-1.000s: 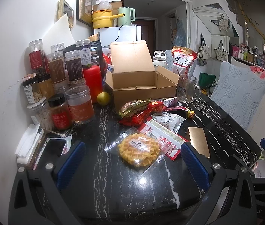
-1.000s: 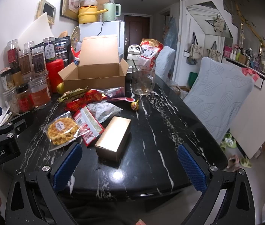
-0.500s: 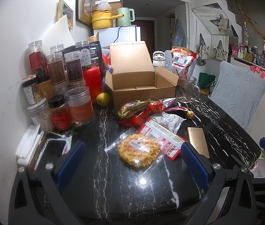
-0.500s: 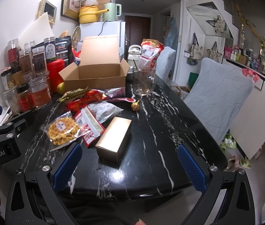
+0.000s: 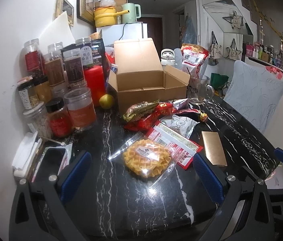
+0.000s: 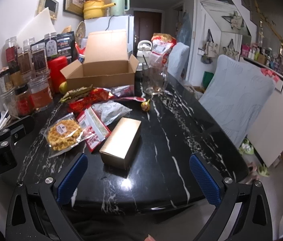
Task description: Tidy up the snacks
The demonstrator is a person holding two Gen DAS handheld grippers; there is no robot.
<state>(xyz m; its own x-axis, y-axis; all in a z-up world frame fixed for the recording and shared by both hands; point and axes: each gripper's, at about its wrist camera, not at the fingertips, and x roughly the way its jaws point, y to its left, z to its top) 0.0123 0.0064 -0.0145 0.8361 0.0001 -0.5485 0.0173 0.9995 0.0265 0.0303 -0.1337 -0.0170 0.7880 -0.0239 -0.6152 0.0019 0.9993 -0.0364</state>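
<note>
An open, empty cardboard box stands at the back of the black marble table. In front of it lie a wrapped waffle, a red and white packet, a silver pouch, red and green wrappers, a gold box and a small wrapped candy. My left gripper is open just short of the waffle. My right gripper is open near the gold box.
Several spice jars and a red canister crowd the left wall. A glass mug and a snack bag stand right of the box. A phone lies at the near left. A padded chair flanks the table's right edge.
Both grippers have barely moved; the views have drifted a little closer to the table. Nothing on the table has shifted.
</note>
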